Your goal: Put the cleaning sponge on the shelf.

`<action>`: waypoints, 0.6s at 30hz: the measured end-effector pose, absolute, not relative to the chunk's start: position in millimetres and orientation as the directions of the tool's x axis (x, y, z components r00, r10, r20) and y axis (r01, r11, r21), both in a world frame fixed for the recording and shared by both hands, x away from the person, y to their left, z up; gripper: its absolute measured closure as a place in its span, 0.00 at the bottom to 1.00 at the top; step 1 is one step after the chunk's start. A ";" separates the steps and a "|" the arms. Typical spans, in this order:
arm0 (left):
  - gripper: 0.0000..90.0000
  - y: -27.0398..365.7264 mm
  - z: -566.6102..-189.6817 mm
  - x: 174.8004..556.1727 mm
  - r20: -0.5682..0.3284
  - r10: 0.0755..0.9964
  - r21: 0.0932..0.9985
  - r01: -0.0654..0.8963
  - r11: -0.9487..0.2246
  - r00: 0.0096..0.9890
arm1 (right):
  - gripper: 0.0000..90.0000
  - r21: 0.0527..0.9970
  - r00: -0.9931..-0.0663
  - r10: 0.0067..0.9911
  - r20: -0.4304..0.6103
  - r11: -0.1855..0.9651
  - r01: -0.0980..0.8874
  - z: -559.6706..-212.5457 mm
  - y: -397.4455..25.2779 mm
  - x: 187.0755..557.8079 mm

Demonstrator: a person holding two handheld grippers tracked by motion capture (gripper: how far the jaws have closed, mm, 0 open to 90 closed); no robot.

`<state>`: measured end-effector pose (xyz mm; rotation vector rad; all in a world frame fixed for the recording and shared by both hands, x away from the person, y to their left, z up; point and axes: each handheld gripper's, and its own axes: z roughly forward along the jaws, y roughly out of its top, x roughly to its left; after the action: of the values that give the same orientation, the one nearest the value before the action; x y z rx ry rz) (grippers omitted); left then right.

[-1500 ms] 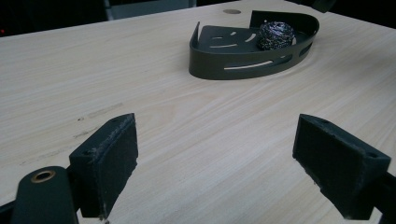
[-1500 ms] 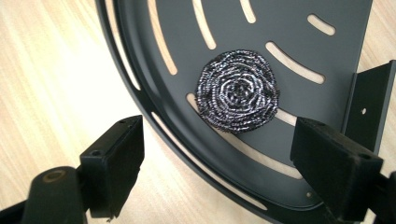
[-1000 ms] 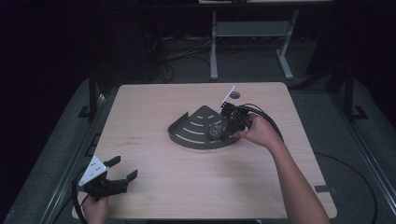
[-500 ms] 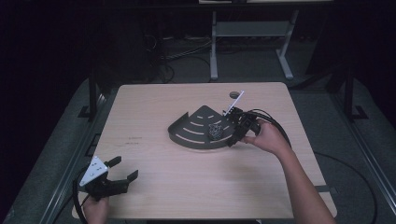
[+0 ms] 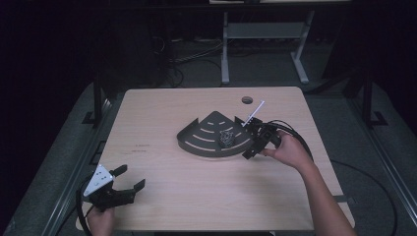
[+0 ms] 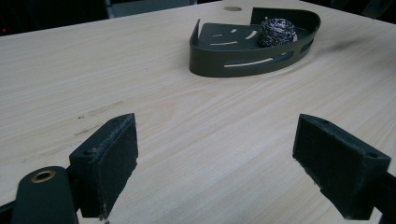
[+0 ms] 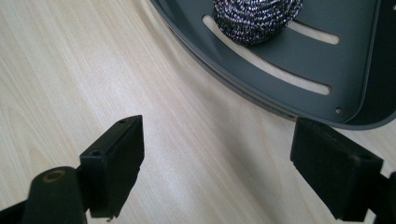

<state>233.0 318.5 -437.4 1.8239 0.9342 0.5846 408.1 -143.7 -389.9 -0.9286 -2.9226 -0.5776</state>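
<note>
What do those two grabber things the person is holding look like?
Both are black. Each has two chunky block-shaped fingers with flat dark pads. The left gripper carries a light grey three-cornered plate on top, and a black cable trails from it. The right gripper trails looping black cables. The forearms are bare, no sleeves showing.

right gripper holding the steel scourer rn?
No, the right gripper is open and empty; the scourer lies in the grey tray.
</note>
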 end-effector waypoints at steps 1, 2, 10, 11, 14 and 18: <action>0.15 318.4 -437.3 233.0 -0.011 0.806 0.909 0.342 -0.238 0.592 | 0.19 0.342 -0.824 0.553 0.127 0.755 0.559 -390.7 -145.0 407.5; 0.15 318.3 -437.4 233.1 -0.011 0.806 0.909 0.342 -0.238 0.592 | 0.19 0.339 -0.821 0.555 0.131 0.753 0.563 -391.4 -146.0 406.9; 0.15 318.2 -437.4 233.1 -0.008 0.805 0.908 0.341 -0.242 0.593 | 0.19 0.347 -0.816 0.560 0.144 0.744 0.571 -398.1 -154.4 401.2; 0.15 318.1 -437.6 233.1 -0.008 0.805 0.909 0.341 -0.242 0.593 | 0.19 0.348 -0.816 0.560 0.147 0.743 0.572 -398.8 -155.3 400.9; 0.15 318.0 -437.9 233.3 -0.010 0.806 0.907 0.344 -0.241 0.592 | 0.19 0.344 -0.813 0.562 0.150 0.741 0.576 -402.2 -158.4 397.9; 0.15 318.3 -437.9 233.3 -0.011 0.806 0.908 0.344 -0.239 0.592 | 0.19 0.331 -0.814 0.564 0.137 0.749 0.574 -405.2 -161.0 393.8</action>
<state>233.3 318.3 -437.9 1.8272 0.9339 0.5830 393.8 -161.0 -405.2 -0.9483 -2.9115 -0.5648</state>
